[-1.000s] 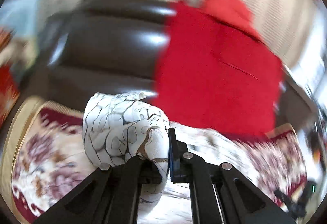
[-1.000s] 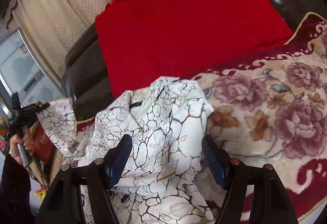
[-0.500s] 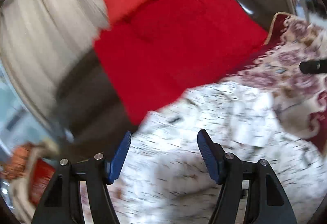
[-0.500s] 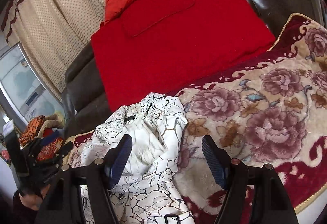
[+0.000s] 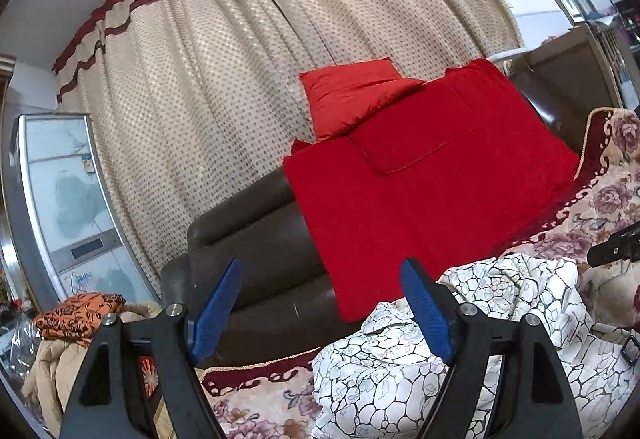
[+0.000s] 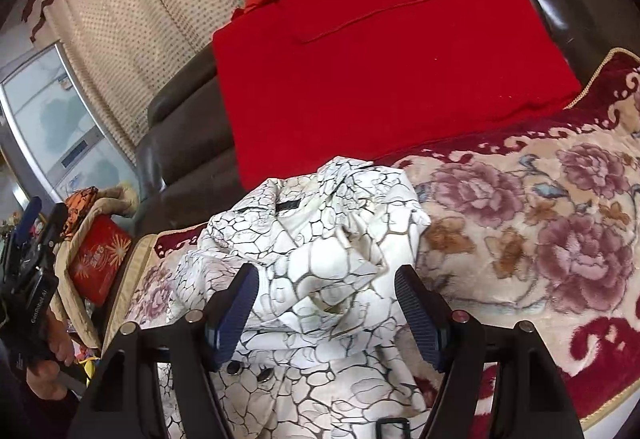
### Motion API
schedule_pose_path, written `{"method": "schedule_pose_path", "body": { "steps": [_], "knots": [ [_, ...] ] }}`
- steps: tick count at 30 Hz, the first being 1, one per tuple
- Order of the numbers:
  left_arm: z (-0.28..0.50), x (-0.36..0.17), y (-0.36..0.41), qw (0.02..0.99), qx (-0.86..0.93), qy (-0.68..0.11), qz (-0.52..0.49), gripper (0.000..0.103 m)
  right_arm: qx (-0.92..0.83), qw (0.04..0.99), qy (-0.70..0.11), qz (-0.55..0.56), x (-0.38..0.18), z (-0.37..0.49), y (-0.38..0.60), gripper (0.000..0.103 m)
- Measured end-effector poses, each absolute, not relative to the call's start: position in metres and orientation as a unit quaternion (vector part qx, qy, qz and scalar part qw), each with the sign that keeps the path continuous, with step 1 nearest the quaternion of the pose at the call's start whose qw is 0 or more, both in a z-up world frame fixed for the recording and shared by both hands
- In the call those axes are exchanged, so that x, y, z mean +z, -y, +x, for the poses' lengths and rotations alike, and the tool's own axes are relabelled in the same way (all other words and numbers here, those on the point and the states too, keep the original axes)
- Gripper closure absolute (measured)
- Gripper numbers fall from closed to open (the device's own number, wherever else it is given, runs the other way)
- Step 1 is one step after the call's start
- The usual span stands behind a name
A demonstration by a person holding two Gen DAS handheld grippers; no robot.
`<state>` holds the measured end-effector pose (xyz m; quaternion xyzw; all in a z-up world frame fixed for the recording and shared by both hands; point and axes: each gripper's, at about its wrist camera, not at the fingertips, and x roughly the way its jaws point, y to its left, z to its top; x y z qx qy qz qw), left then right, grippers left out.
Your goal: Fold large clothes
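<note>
Left gripper [image 5: 320, 303] is off at the left edge of the sofa, jaws opening with nothing between them, only the dark sofa back behind the blue pads. In the right wrist view it shows small at the far left, held in a hand [image 6: 48, 359]. Just right of that, the white crackle-print coat [image 6: 320, 259] sits in a rumpled heap on the floral blanket [image 6: 560, 239], collar and label end toward the red throw [image 6: 380, 59], buttons down near the camera. Right gripper [image 6: 326, 303] hangs over the heap, jaws wide, pads not pressing on any cloth as far as I can tell.

My take: nothing is folded yet, the coat needs spreading first. I'd go for two real edges, like a shoulder on each side, not a random bunch from the middle, or you just lift a lump. Pinch one layer only, pull apart till it lies flat on the bare blanket to the right. Watch the buttons snagging.
</note>
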<state>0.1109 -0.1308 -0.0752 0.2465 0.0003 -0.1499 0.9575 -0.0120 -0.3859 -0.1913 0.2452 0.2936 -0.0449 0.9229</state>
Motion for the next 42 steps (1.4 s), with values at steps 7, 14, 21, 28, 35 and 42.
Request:
{"method": "schedule_pose_path", "body": {
  "steps": [7,14,21,28,35,42],
  "knots": [
    [0.126,-0.092,0.126,0.961,-0.142,-0.01,0.236,0.021,-0.044,0.924,-0.299,0.236,-0.188,-0.008,0.377,0.029],
    [0.199,-0.121,0.1,0.961,-0.142,-0.16,0.173,0.013,-0.046,0.91,-0.332,0.244,-0.203,0.014,0.381,0.029],
    [0.299,-0.183,0.046,0.925,-0.117,-0.361,0.017,0.013,-0.036,0.868,-0.372,0.327,-0.24,0.058,0.415,0.029],
    [0.347,-0.229,0.037,0.876,-0.124,-0.461,-0.074,0.013,0.001,0.847,-0.38,0.373,-0.252,0.083,0.41,0.028],
    [0.331,-0.286,0.052,0.844,-0.106,-0.526,-0.011,0.034,0.021,0.849,-0.454,0.267,-0.256,0.06,0.379,0.061],
    [0.306,-0.288,0.046,0.848,-0.109,-0.519,-0.006,0.034,0.004,0.829,-0.445,0.34,-0.252,0.032,0.409,0.023]
  ]
}}
